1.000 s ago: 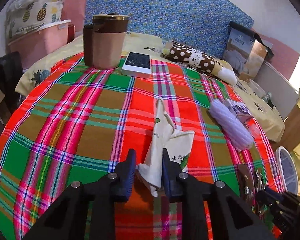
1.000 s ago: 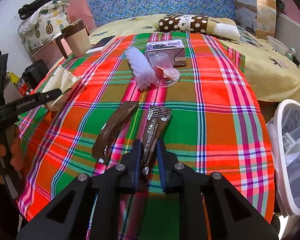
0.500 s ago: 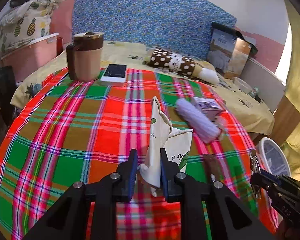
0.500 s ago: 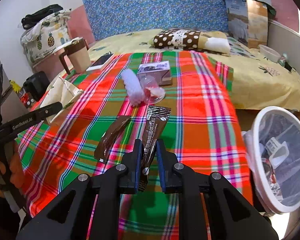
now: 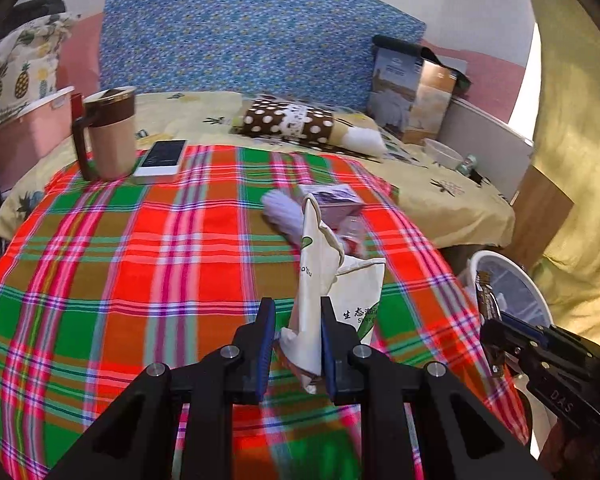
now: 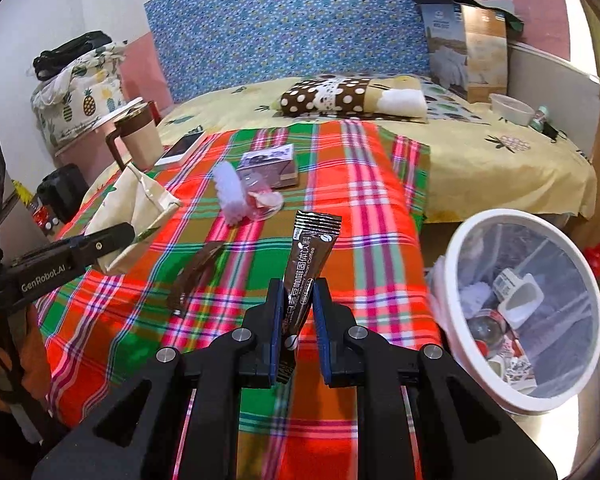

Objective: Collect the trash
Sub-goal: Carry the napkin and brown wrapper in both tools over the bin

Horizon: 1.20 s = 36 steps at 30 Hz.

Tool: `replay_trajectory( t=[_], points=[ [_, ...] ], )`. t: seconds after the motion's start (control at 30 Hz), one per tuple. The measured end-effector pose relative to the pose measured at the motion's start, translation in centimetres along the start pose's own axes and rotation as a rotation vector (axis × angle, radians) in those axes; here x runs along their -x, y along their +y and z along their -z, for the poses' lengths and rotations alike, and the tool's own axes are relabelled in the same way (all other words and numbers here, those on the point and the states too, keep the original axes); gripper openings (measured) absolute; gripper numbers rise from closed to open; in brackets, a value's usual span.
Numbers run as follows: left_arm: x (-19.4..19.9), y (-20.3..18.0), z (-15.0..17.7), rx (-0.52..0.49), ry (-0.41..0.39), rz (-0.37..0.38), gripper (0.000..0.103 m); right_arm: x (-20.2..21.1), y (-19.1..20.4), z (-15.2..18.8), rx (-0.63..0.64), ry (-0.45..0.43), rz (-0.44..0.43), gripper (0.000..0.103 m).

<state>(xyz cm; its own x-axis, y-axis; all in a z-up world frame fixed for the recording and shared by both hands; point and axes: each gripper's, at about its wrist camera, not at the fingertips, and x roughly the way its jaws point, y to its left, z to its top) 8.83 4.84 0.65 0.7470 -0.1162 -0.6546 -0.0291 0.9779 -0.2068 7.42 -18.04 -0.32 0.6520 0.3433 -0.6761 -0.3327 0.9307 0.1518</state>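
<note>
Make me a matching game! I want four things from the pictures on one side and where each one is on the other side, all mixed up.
Things:
1. coffee sachet
2. cream paper bag
3. phone
4. yogurt cup

Places:
A. inside the trash bin
B. lying beside the mug
C. between the fingers of the right gripper
D. between the fingers of the left gripper

Pairs: 1-C, 2-D, 3-B, 4-A

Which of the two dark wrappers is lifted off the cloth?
The printed coffee sachet, upright and pinched in the right gripper. The plain brown wrapper lies flat on the cloth.
</note>
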Motion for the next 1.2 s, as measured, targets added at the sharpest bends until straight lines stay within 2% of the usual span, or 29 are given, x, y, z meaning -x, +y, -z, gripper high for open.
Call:
replay_trajectory(
  t=[0.43,0.87,1.2],
  points=[
    [-1.4,-6.2,0.1,-0.088,0.024,0.096,0.021,1.4,-4.0,0.9,-0.068,-0.024,0.056,0.017],
    [-3.6,-15.0,0.4,-0.219,0.061,0.229,0.021,3.6,-10.6,2.5,-0.194,-0.043,0.168,0.017],
    [-6.0,-20.5,1.0,-0.301,0.099,0.299,0.021,4.1,-13.7,3.6,-0.259,-0.029,0.199,0.017]
  ],
)
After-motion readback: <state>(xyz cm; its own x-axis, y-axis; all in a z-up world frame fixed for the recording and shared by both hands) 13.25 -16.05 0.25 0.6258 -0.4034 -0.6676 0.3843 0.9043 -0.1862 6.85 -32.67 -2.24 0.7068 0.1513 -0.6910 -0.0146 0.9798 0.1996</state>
